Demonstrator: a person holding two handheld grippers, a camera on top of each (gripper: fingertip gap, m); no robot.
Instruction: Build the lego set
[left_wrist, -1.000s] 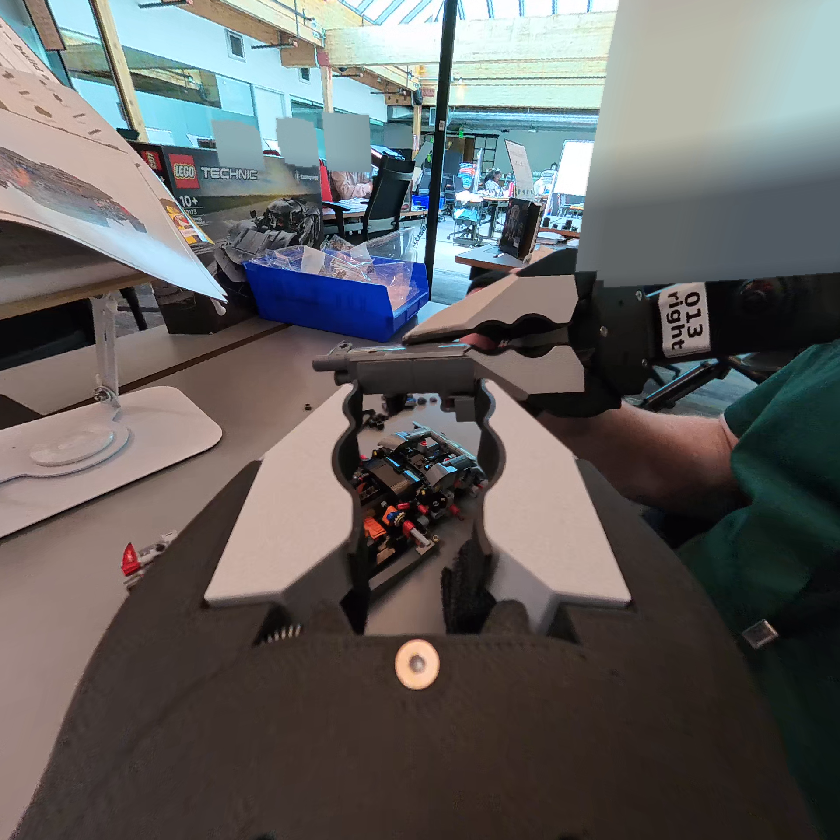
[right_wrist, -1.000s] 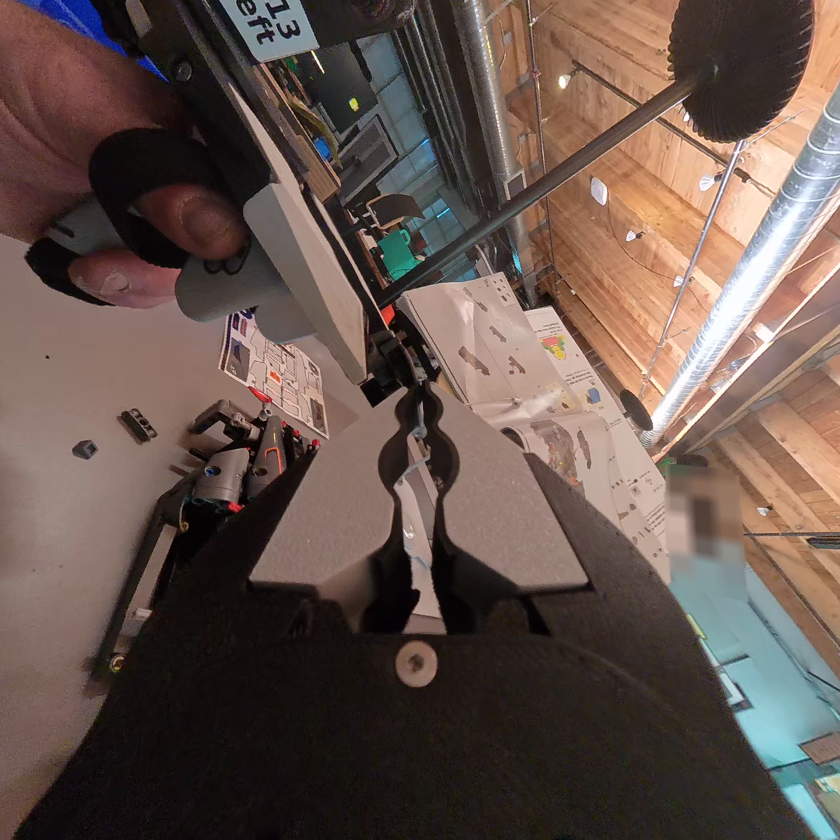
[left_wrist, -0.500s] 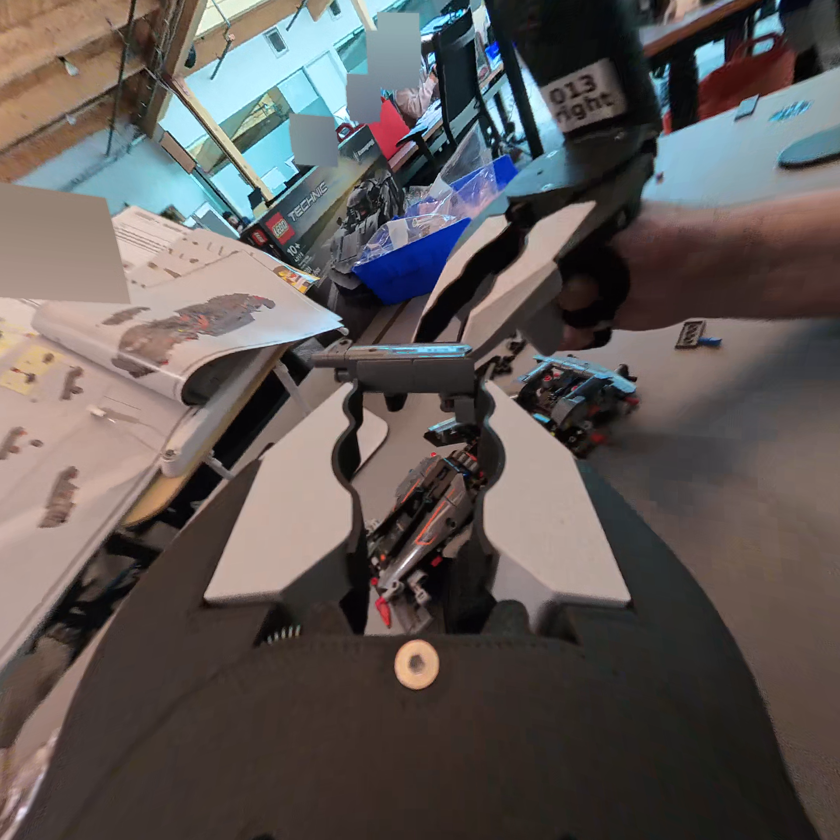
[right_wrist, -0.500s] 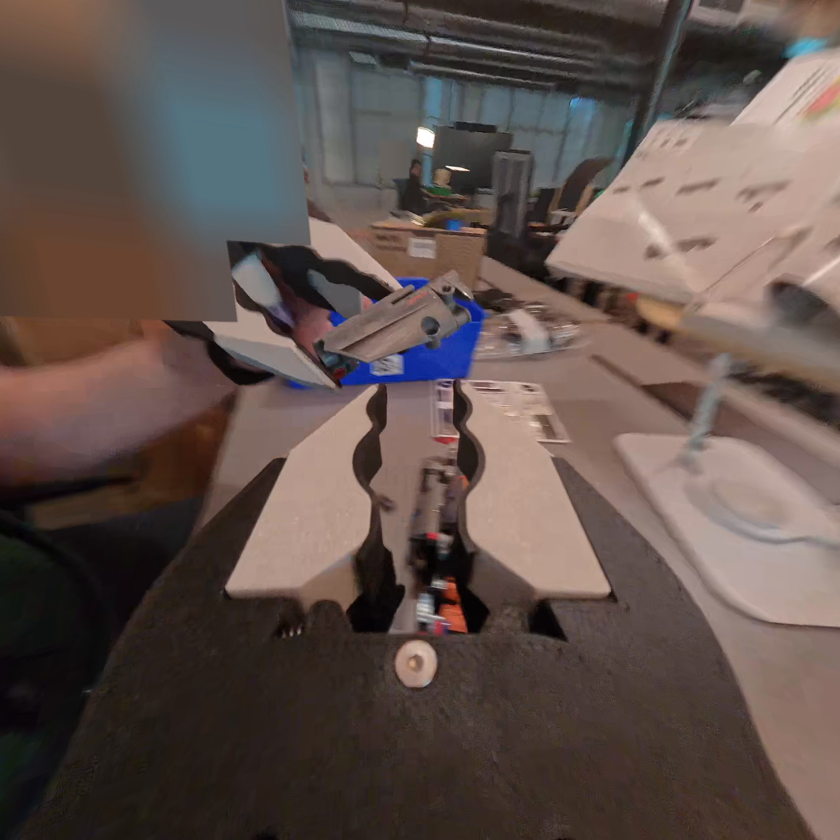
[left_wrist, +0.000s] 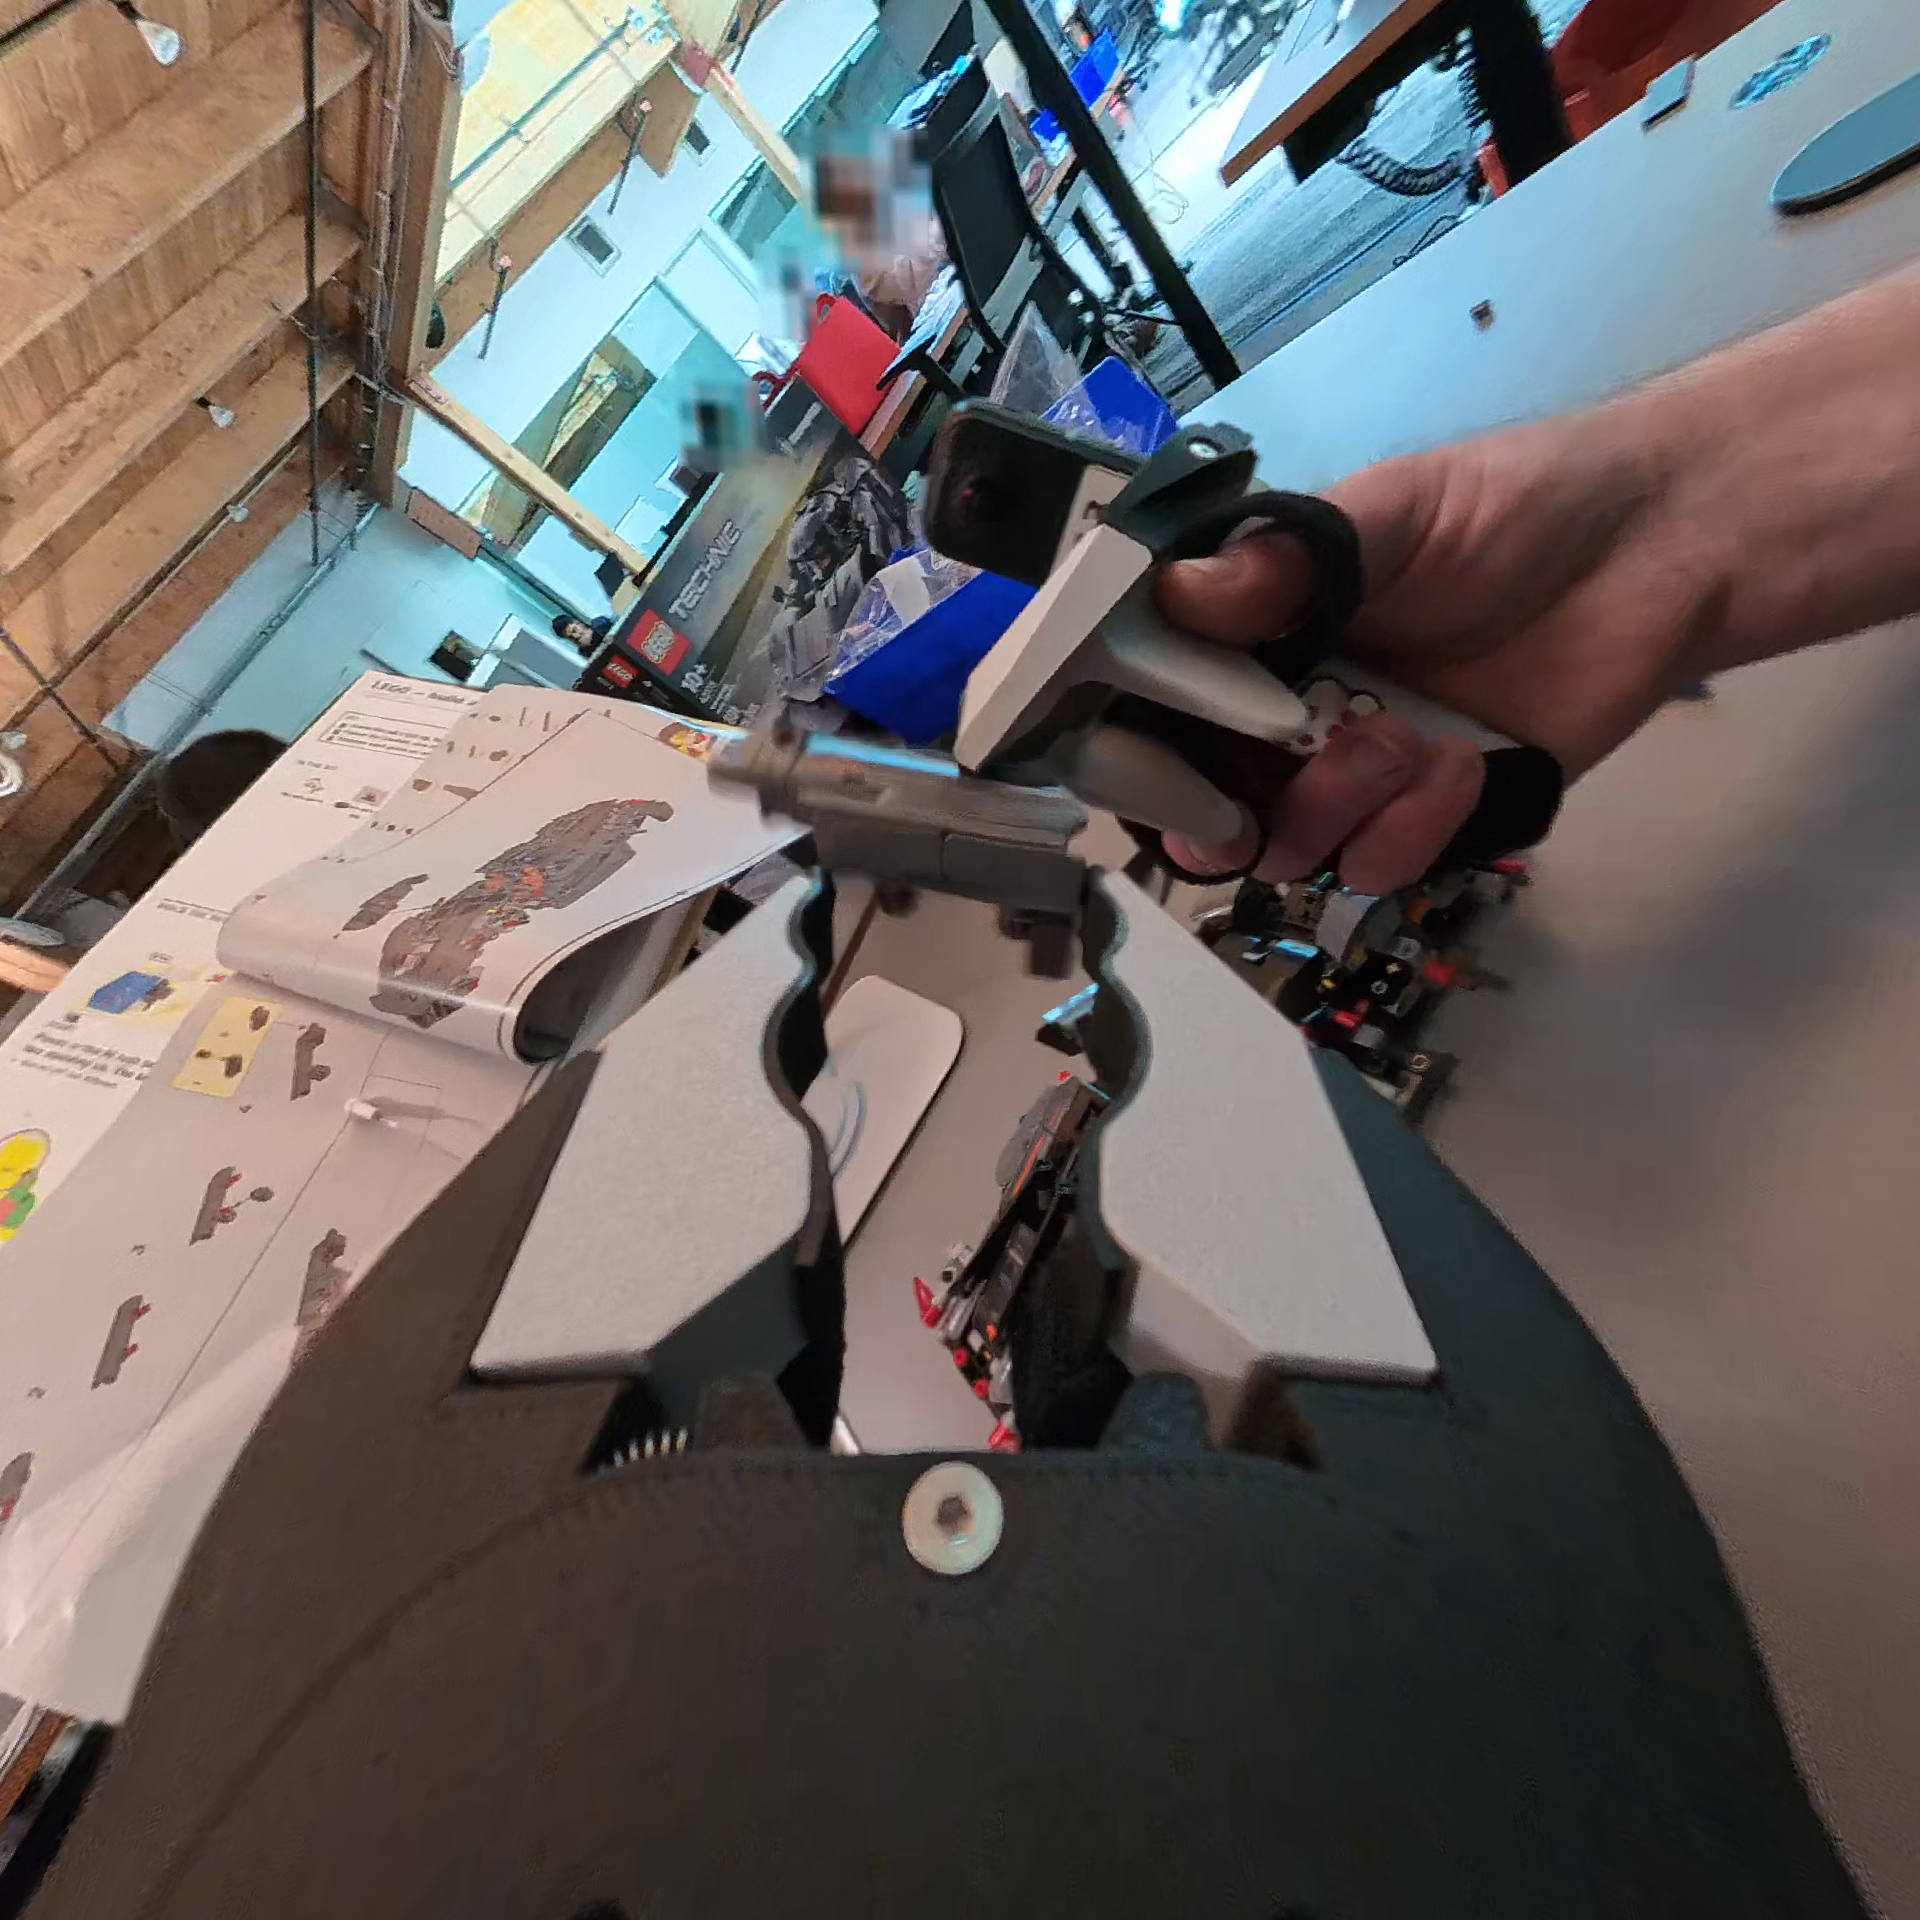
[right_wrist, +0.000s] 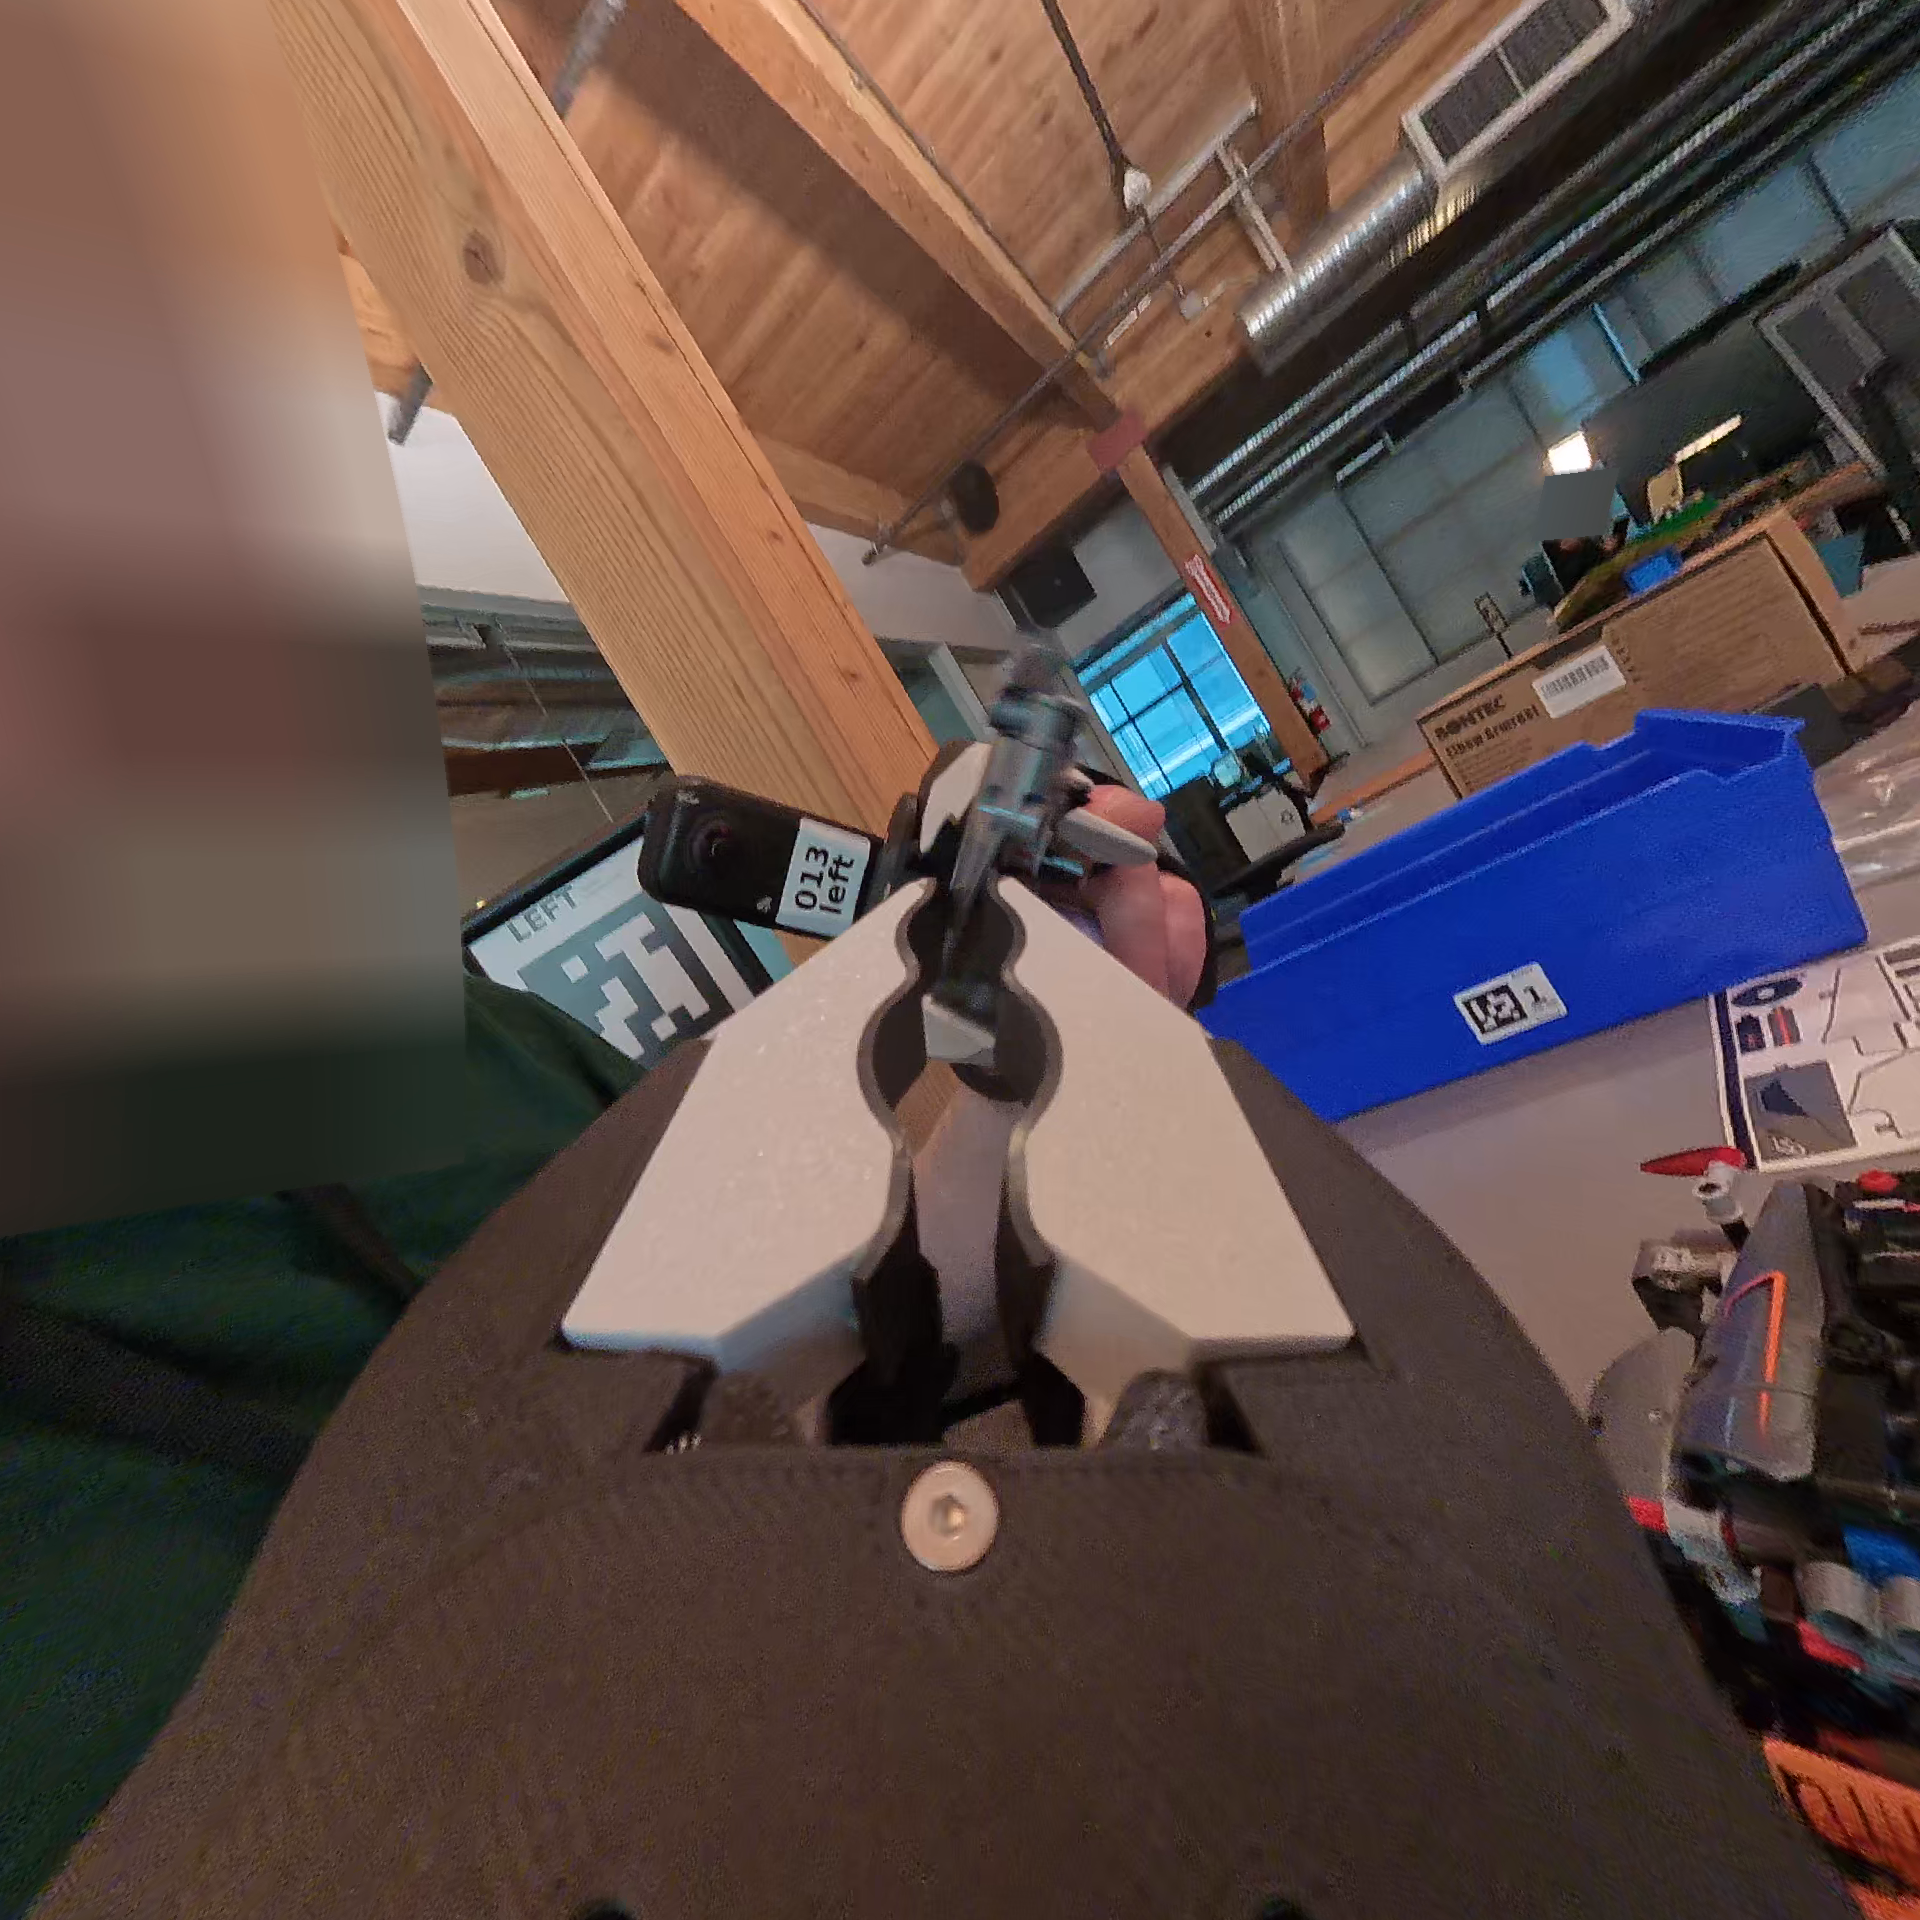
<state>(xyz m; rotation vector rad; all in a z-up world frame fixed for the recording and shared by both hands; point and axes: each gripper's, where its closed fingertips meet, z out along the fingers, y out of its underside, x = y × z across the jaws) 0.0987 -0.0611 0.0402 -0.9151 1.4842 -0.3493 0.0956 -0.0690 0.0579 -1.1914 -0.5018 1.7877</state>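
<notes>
My left gripper (left_wrist: 951, 894) is shut on a long grey lego piece (left_wrist: 914, 821) and holds it crosswise at its fingertips, above the table. My right gripper (right_wrist: 961, 925) faces the left one and is closed on one end of the same grey piece (right_wrist: 1023, 748). In the left wrist view the right gripper (left_wrist: 977, 748) comes in from the upper right, held by a hand. A dark lego model with orange stripes (left_wrist: 1039, 1174) lies on the table below the left fingers. It also shows in the right wrist view (right_wrist: 1787, 1403).
An open instruction booklet (left_wrist: 468, 883) stands on a white stand (left_wrist: 894, 1060) at the left. A blue bin (right_wrist: 1558, 914) and the set's dark box (left_wrist: 727, 582) are at the back. Another dark subassembly (left_wrist: 1371, 977) lies to the right. A printed sheet (right_wrist: 1829, 1049) lies beside the bin. Only a small space, under 4 cm, lies between the two pairs of fingers. About 15 cm separates my left fingertips from the dark subassembly (left_wrist: 1371, 977).
Half a second ago my right gripper was open and pointed down at the table. It has swung up and closed on the grey piece. My left gripper kept its hold and tilted.
</notes>
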